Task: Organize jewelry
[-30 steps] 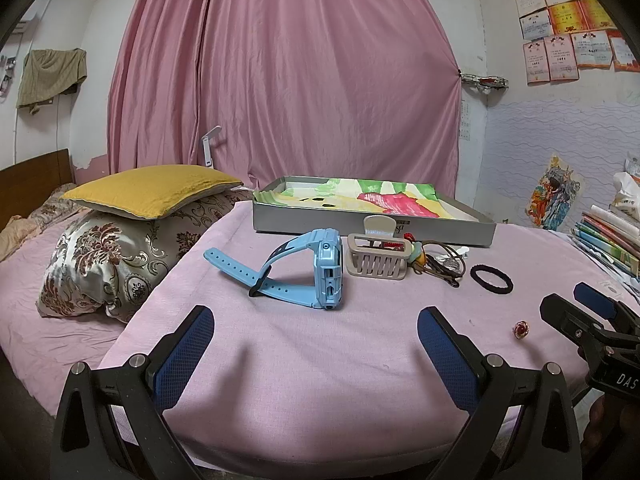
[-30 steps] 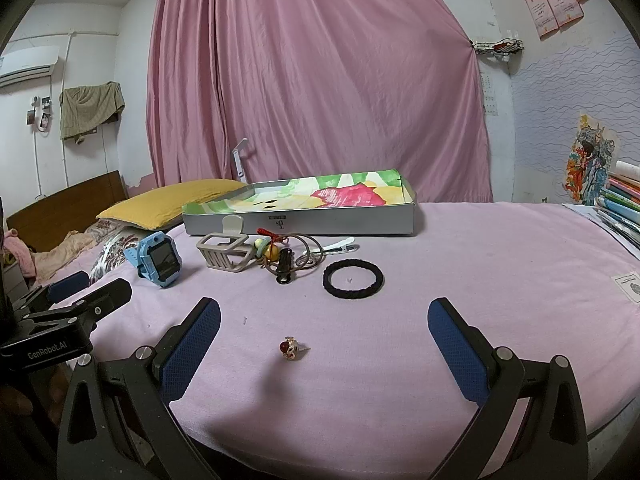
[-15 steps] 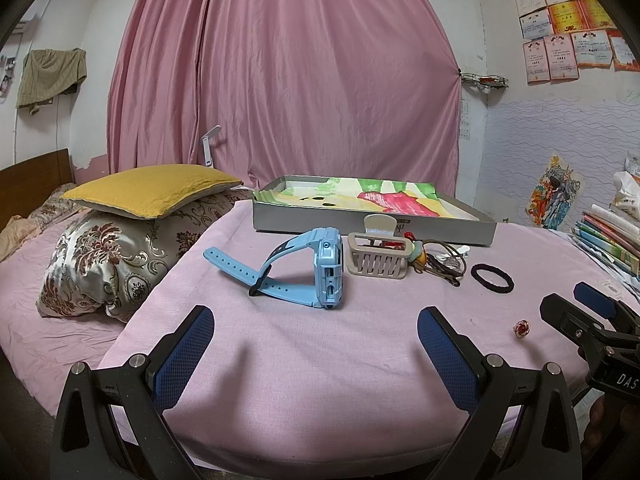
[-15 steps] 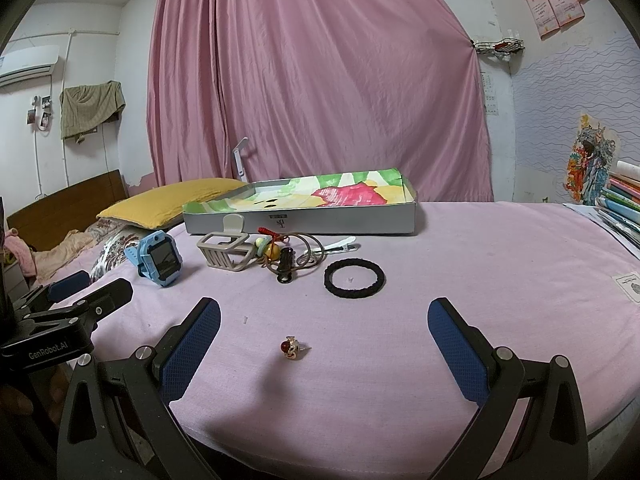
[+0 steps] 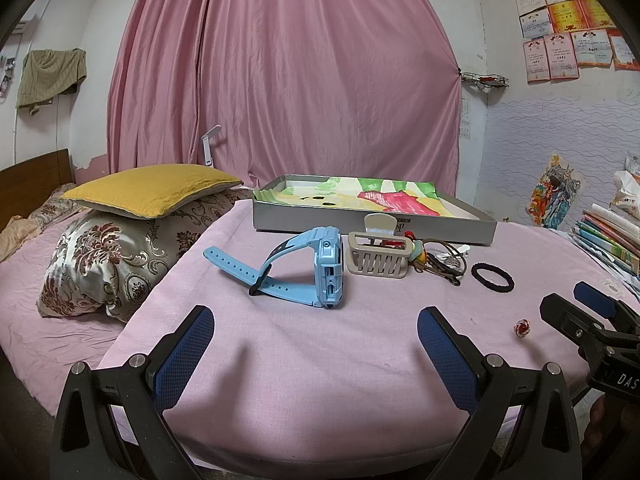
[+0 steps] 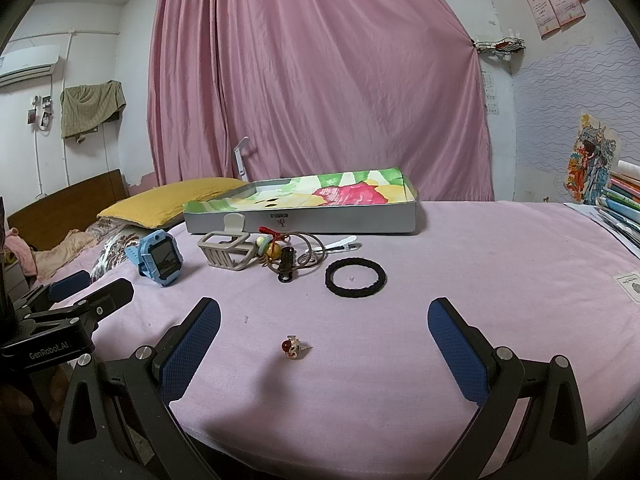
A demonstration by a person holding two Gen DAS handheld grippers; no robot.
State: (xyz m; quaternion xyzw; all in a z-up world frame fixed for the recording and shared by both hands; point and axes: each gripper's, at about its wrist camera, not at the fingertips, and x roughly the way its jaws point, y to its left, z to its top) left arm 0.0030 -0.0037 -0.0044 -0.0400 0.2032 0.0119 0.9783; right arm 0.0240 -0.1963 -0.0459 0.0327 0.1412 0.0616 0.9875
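- Left gripper: jaws spread wide, blue pads empty, low in the frame over the near edge of the counter, which carries a pink cloth.
- Right gripper: jaws spread wide, holding nothing. It also appears at the lower right edge of the left wrist view.
- Ring: small, with a red stone, lying on the cloth in the lower centre of the right wrist view, between the two pads and touching neither.
- Watch: light blue, standing on its side in the centre of the left wrist view, strap trailing toward the left of the frame.
- Hair clip: beige claw type, just right of the watch in the left wrist view.
- Cord bundle: tangled cords with beads and a black clasp, touching the hair clip on its right side.
- Hair tie: black loop lying flat, just right of the cord bundle.
- Tray: shallow grey box with a colourful lining, behind the row of small items, mid-frame.
- Pillow: yellow, stacked on a patterned cushion at the left of the frame.
- Curtain: pink, filling the background.
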